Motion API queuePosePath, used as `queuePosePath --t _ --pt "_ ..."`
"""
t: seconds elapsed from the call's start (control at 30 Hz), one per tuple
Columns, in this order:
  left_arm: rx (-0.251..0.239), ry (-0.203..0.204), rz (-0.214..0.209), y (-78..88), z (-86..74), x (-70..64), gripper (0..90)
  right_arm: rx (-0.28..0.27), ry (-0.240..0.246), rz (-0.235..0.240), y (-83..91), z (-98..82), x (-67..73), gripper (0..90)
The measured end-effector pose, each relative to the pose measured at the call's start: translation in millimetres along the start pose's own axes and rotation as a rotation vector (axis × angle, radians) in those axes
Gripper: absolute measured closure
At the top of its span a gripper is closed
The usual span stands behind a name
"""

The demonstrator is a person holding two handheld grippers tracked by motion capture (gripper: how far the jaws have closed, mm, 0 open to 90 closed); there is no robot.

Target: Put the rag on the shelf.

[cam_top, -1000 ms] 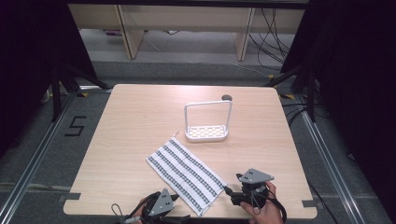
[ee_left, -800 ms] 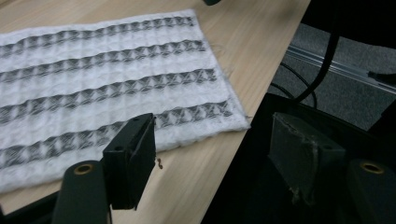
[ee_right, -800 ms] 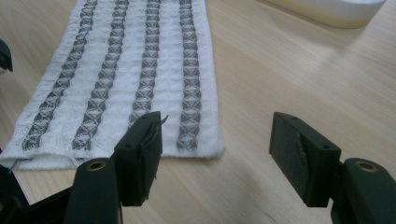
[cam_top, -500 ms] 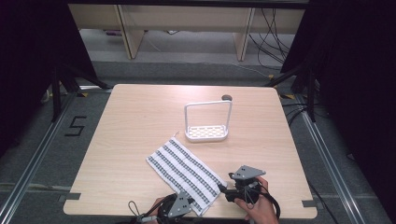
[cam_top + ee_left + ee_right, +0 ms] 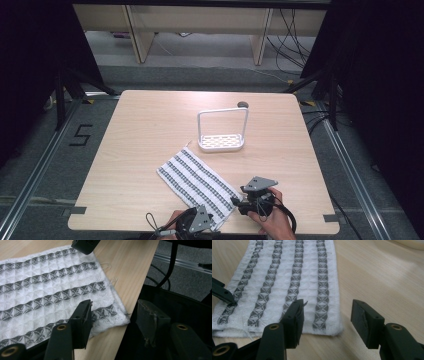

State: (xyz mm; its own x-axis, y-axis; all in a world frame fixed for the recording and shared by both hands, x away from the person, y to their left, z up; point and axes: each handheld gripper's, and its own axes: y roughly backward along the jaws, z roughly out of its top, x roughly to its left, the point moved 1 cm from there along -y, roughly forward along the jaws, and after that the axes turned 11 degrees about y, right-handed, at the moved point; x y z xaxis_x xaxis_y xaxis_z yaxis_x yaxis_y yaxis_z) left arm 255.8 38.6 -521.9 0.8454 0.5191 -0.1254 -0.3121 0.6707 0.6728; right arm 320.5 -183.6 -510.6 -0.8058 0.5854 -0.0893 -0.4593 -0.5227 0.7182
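From above, a white rack [image 5: 222, 131] stands beyond the striped towel [image 5: 197, 181] on the worktop [image 5: 140, 135]. Both the left gripper [image 5: 113, 320] and right gripper [image 5: 326, 320] gape, straddling the towel's near corners.

Your left gripper [image 5: 207, 220] sits low at the near edge, fingers [image 5: 81, 321] spread wide. Your right gripper [image 5: 235, 201] is just beside it, hand [image 5: 270, 220] wrapped around the body, fingers [image 5: 367, 321] parted too, holding nothing.

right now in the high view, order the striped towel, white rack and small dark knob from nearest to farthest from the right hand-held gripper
1. Striped towel, just left of the right hand-held gripper.
2. White rack, mid-table, beyond.
3. Small dark knob, at the far edge.
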Motion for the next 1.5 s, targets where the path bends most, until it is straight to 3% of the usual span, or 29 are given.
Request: queuePosePath --t 0.13,0.2,0.3,0.37,0.43,0.5,0.57,0.8,0.9,0.93,1.03,1.17,1.23,1.27,1.33,1.43,1.47,1.5 --pt "0.011 -0.026 0.013 -0.1 -0.4 -0.7 49.4 0.011 0.011 0.011 -1.9 0.3 0.9 49.3" --pt "0.015 -0.035 0.021 0.5 -0.4 -0.5 52.8 0.005 -0.009 0.005 -3.8 -0.3 2.3 50.9" --pt "0.015 -0.029 0.014 0.7 -0.9 -1.9 56.0 0.037 -0.003 0.011 -3.9 -2.0 0.6 53.8" --pt "0.016 -0.034 0.014 0.6 -0.5 -2.3 57.6 0.014 -0.009 0.002 -5.2 -2.8 0.5 55.9" --pt "0.018 -0.038 0.011 1.2 -0.5 -2.3 60.4 0.028 -0.01 0.005 -3.5 -2.9 -0.2 60.0" --pt "0.015 -0.012 -0.009 0.8 -1.0 -3.8 64.3 0.026 -0.009 -0.002 -3.2 -3.5 -0.4 64.2" --pt "0.015 -0.044 0.012 1.8 -0.4 -1.6 71.1 0.026 -0.008 0.001 -2.6 -3.8 -0.4 69.2" --pt "0.01 -0.042 0.003 3.2 -0.4 1.7 80.7 0.0 0.009 0.012 -4.4 -3.8 2.9 83.0" --pt "0.006 -0.019 -0.007 5.2 0.2 0.2 82.3 -0.001 0.014 0.021 -1.7 -2.8 2.4 84.3" --pt "0.001 -0.047 -0.001 5.5 1.3 2.4 82.6 -0.025 0.003 0.014 -2.3 -2.5 3.2 84.5" --pt "-0.02 -0.029 -0.013 8.7 3.5 1.9 83.1 -0.022 -0.001 0.024 3.6 0.4 3.1 84.7" --pt "-0.015 -0.045 -0.022 13.6 6.1 3.8 83.2 -0.049 0.009 0.022 7.7 2.7 1.8 84.9" --pt "-0.035 -0.029 -0.022 13.0 6.5 3.2 83.2 -0.057 -0.014 0.028 8.7 2.9 1.9 85.0" --pt "-0.039 -0.021 -0.025 14.0 6.9 2.6 83.2 -0.065 -0.004 0.038 8.6 2.8 0.6 85.1" --pt "-0.036 -0.041 -0.028 17.1 8.4 4.4 83.3 -0.072 -0.022 0.036 9.5 3.4 1.4 85.2" --pt "-0.033 -0.04 -0.029 20.5 10.4 5.6 83.4 -0.093 -0.02 0.035 12.3 5.5 1.5 85.2" --pt "-0.065 -0.013 -0.032 21.5 11.1 4.4 83.4 -0.101 -0.028 0.036 13.8 6.7 2.3 85.3" --pt "-0.061 -0.025 -0.034 23.8 12.8 5.8 83.4 -0.106 -0.023 0.039 15.9 8.1 1.8 85.3"
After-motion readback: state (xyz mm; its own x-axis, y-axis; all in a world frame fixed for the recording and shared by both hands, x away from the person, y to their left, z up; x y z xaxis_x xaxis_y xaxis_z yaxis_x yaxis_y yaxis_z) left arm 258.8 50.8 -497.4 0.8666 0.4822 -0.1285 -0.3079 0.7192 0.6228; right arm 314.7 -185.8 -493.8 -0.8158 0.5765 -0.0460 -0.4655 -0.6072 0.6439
